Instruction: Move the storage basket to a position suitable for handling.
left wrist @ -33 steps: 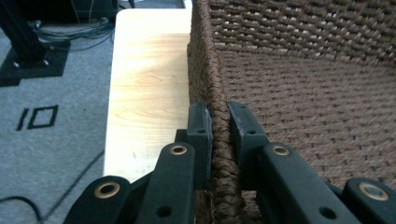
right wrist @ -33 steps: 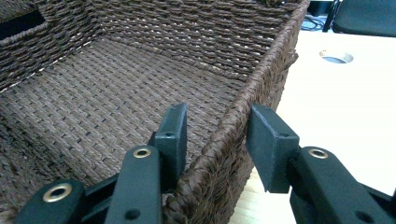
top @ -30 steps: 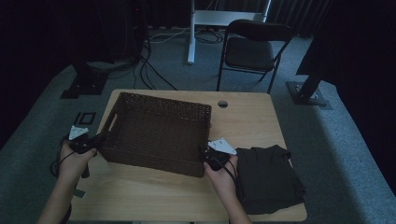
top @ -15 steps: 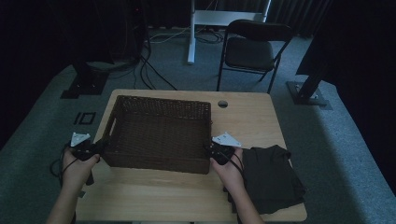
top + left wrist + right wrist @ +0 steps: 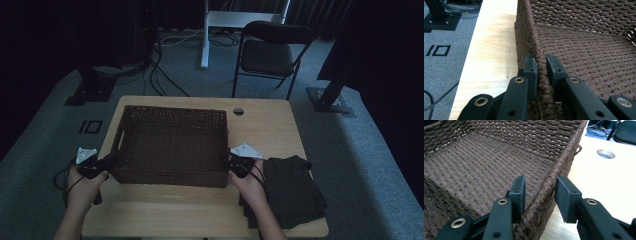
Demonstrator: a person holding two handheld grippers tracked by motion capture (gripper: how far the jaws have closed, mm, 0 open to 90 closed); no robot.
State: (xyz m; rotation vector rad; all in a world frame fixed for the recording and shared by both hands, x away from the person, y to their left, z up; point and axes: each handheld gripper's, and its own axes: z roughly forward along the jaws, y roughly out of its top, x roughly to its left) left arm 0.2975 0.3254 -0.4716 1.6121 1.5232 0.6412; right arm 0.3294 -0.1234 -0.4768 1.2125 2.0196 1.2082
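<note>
Two grippers pinch the woven basket (image 5: 170,145) at centre frame on the wooden table (image 5: 270,127): the left gripper (image 5: 540,65) clamps its left rim, the right gripper (image 5: 539,192) straddles its right rim, inner pad touching, outer pad slightly off; dark folded cloth (image 5: 292,190) lies lower right

A dark brown woven wicker basket (image 5: 172,145), rectangular and open-topped, sits upright on the pale wooden table (image 5: 200,210). Its inside is empty, with a handle slot in its left wall.
</note>
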